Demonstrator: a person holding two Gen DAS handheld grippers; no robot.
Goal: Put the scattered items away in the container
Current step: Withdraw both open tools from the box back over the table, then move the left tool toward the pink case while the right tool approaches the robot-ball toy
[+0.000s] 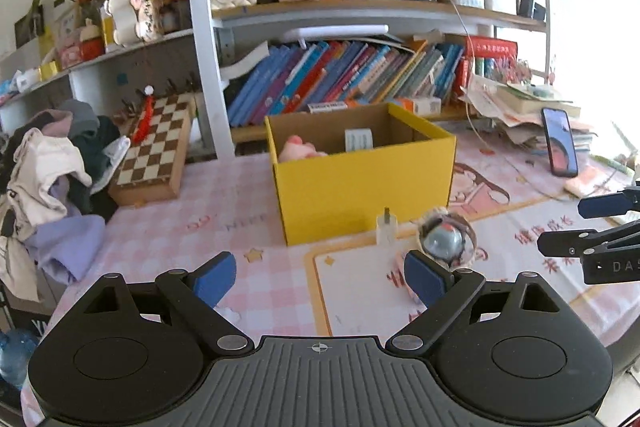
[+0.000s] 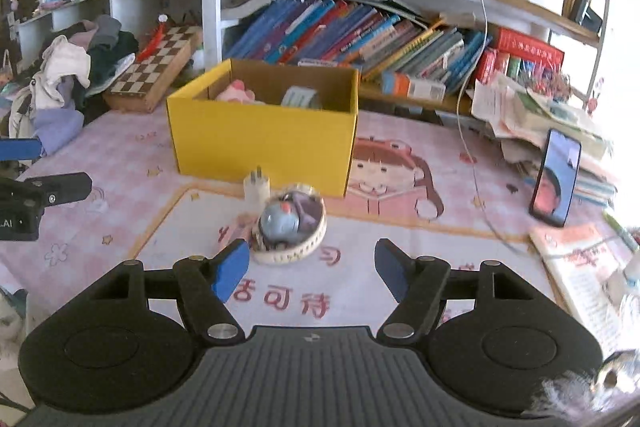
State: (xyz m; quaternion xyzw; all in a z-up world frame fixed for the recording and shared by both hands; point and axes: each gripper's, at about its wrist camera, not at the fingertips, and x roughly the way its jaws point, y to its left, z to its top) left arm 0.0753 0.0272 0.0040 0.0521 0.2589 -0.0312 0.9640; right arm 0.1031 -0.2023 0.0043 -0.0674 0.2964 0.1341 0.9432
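Inside the yellow box (image 2: pixel 264 143), the pink toy (image 2: pixel 237 94) and the tape roll (image 2: pixel 299 97) show only their tops above the near wall. In the left wrist view the right tongs (image 1: pixel 600 223) are cut off at three o'clock; their grip cannot be read there. The small pink thing (image 2: pixel 234 227) behind the round case (image 2: pixel 289 227) is mostly hidden. The phone (image 2: pixel 556 177) screen is blurred.
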